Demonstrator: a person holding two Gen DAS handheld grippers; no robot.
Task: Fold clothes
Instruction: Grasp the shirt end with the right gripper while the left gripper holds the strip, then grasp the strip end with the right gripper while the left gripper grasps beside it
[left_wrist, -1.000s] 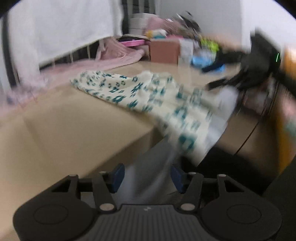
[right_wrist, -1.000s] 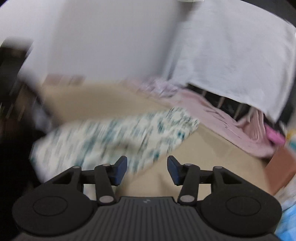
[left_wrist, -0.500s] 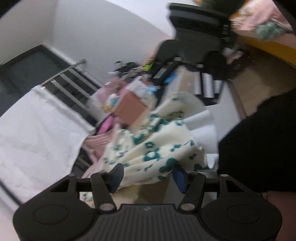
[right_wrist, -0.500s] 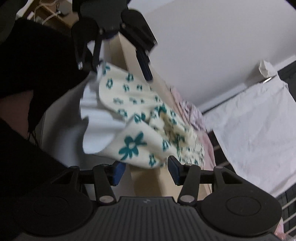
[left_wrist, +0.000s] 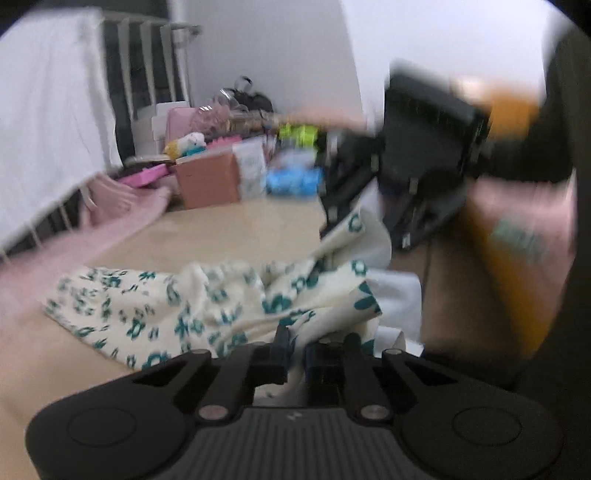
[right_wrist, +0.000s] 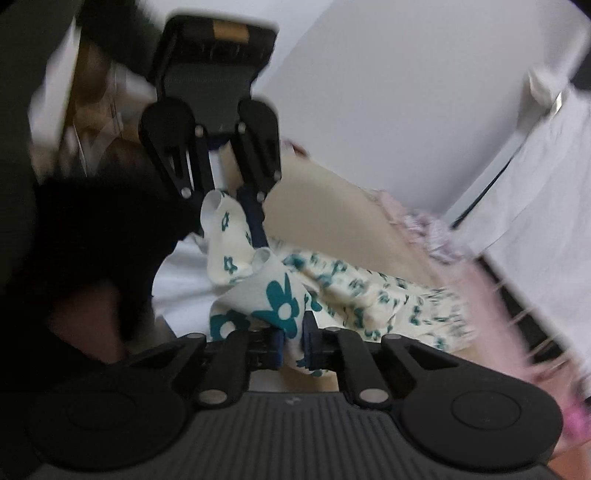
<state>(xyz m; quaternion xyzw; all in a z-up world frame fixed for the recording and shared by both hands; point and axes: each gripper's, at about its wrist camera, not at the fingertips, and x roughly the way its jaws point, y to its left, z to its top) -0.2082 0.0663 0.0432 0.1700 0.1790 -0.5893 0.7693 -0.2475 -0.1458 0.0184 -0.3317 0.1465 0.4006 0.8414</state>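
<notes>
The cream garment with teal flowers (left_wrist: 192, 306) lies bunched on the tan worktop (left_wrist: 229, 229), most of it spread toward the worktop's far side while its near end is gathered up at the edge closest to the person. That end is lifted because both tools have it: the left hand-held gripper (left_wrist: 295, 350) has just been closing and now pinches a fold of the cloth between its blue pads, and the right hand-held gripper (right_wrist: 293, 345) has likewise just clamped onto a flowered corner. In the right wrist view the left tool appears from the front, its fingers (right_wrist: 255, 218) nipping another corner of the same hem, near the right's grip. Holding two points of one edge seems meant to let the person raise and straighten the piece before laying a fold. Beyond it, a pink cloth (left_wrist: 122, 218) lies along the far edge, a white sheet (left_wrist: 48, 110) hangs over a rail, and a brown box (left_wrist: 208, 181) sits among clutter at the far corner.
</notes>
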